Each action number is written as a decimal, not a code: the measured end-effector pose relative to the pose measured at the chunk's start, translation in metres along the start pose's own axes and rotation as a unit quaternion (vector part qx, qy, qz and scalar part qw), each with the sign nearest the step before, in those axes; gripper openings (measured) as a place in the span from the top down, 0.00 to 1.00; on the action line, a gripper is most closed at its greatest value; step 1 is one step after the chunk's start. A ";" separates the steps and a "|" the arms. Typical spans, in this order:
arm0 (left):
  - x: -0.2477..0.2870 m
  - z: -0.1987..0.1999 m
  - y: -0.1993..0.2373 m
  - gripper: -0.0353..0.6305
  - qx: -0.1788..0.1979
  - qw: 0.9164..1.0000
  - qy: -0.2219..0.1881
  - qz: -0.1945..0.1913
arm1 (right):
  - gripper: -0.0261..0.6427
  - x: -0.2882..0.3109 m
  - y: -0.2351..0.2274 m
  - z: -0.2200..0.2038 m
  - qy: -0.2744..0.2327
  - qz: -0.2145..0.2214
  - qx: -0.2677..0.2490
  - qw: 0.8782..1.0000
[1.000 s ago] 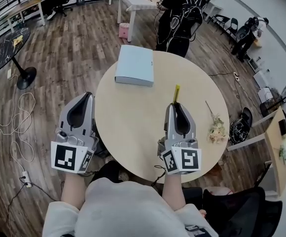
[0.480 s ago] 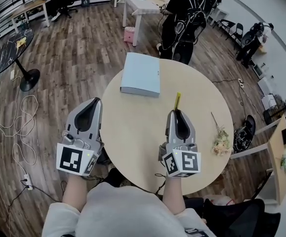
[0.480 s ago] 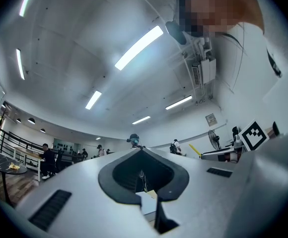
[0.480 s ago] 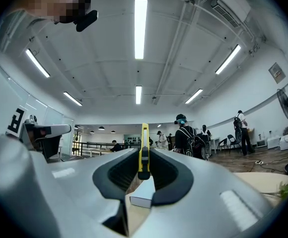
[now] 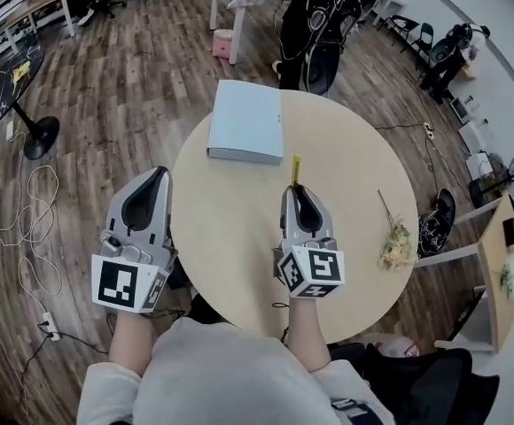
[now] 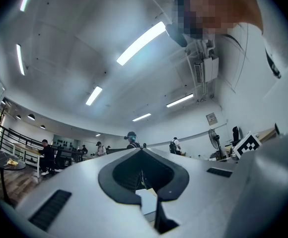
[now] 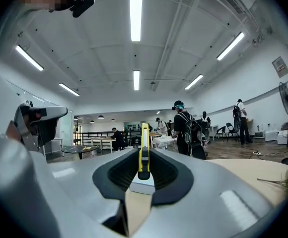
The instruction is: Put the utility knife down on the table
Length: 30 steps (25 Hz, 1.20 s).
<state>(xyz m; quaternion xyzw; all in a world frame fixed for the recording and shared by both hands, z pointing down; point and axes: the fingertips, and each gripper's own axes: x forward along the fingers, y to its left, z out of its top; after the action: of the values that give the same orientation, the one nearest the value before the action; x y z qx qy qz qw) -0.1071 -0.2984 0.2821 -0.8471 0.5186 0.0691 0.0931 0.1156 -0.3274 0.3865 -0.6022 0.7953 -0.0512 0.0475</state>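
The utility knife (image 5: 295, 168), yellow with a black rear end, sticks out forward from my right gripper (image 5: 294, 187), which is shut on it over the middle of the round beige table (image 5: 354, 162). In the right gripper view the utility knife (image 7: 144, 138) stands on edge, pinched between the jaws of the right gripper (image 7: 144, 151). Whether it touches the tabletop cannot be told. My left gripper (image 5: 157, 175) hangs off the table's left edge, over the floor. In its own view the left gripper (image 6: 140, 150) is shut with nothing between the jaws.
A light blue flat box (image 5: 245, 122) lies at the table's far side, just left of the knife tip. A dried flower sprig (image 5: 393, 235) rests near the right edge. A person in black (image 5: 319, 25) stands beyond the table. Cables (image 5: 31, 228) lie on the wooden floor.
My right gripper has carried the knife leftward, closer to the blue box's right edge. The left gripper has kept its place beside the table.
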 end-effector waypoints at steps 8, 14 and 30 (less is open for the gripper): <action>0.018 -0.028 0.012 0.94 -0.018 1.000 0.020 -0.003 | 0.85 0.024 -0.014 -0.054 0.069 -0.020 0.017 0.997; 0.026 -0.047 0.018 0.94 -0.029 0.999 0.035 0.000 | 0.85 0.034 -0.023 -0.091 0.114 -0.029 0.021 0.993; 0.034 -0.083 0.031 0.94 -0.041 0.997 0.067 0.013 | 0.85 0.049 -0.031 -0.194 0.235 -0.036 0.031 0.971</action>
<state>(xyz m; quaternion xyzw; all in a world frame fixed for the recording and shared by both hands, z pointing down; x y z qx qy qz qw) -0.1179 -0.3606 0.3525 -0.8462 0.5313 0.0349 0.0223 0.1054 -0.3787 0.5825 -0.5998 0.7599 -0.2178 -0.1239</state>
